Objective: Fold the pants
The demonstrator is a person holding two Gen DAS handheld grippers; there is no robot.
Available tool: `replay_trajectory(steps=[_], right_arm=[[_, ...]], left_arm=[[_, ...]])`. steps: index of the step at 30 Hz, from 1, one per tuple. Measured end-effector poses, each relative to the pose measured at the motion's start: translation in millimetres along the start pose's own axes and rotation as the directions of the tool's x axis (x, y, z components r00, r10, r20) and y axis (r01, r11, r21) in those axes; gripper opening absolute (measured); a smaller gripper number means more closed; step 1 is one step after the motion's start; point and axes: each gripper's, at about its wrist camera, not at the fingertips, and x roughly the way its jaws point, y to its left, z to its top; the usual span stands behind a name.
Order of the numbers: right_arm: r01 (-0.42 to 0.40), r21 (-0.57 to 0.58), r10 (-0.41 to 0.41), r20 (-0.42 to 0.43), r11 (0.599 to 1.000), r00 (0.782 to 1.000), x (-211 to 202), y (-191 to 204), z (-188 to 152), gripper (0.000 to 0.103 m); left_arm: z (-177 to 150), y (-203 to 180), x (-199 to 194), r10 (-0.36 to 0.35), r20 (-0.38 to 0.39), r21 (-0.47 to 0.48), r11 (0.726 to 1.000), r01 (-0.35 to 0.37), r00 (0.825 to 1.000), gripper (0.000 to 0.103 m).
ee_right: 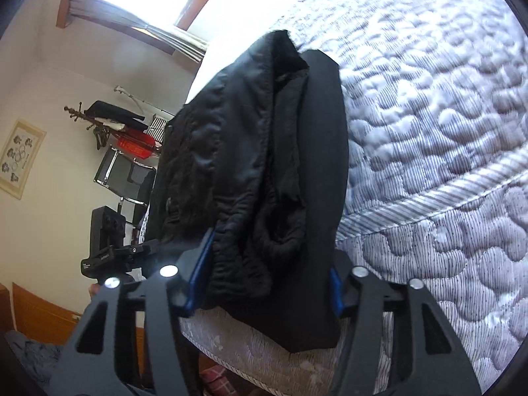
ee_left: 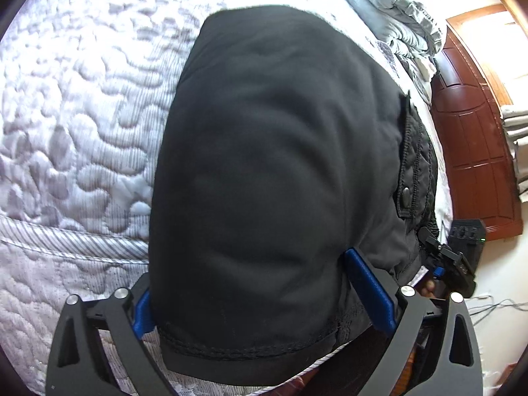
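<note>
I am inspecting black pants lying folded into a compact bundle on the quilted mattress, at its near edge. My left claw is straddling the bundle's hemmed end with its blue pads spread wide; whether they are pressing I cannot tell. My right claw is bracketing the bundle's open, layered end, apparently closed on it. I am judging the folding largely done; a final fold or tidying of that loose end is remaining.
</note>
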Motion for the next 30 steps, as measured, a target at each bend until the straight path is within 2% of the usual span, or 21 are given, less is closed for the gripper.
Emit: replay_trajectory(steps=[3,7,12,30], right_arm=[[0.022,-0.06,-0.021,0.019,0.998,1.0,-3.3,22.4,0.5,0.045],[0.057,-0.121,-0.053,0.036,0.991,0.998,-2.2,47.6,3.3,0.044],[0.067,-0.152,-0.059,0.054,0.986,0.997,0.3,62.6,5.2,0.044],[0.061,-0.223,-0.049,0.061,0.973,0.997,16.3,75.1,32.2,0.044]], left_arm=[[-2.1,-5.0,-7.7,0.023,0.043,0.025,0.999,-0.024,0.999,0.089],[-2.1,-5.7,-20.2,0.032,0.086,0.051,0.998,-0.037,0.996,0.08],[2.1,-1.7,-29.2,0.023,0.111,0.066,0.997,-0.03,0.994,0.073],[32.4,21.4,-46.8,0.022,0.189,0.047,0.998,-0.031,0.982,0.068]])
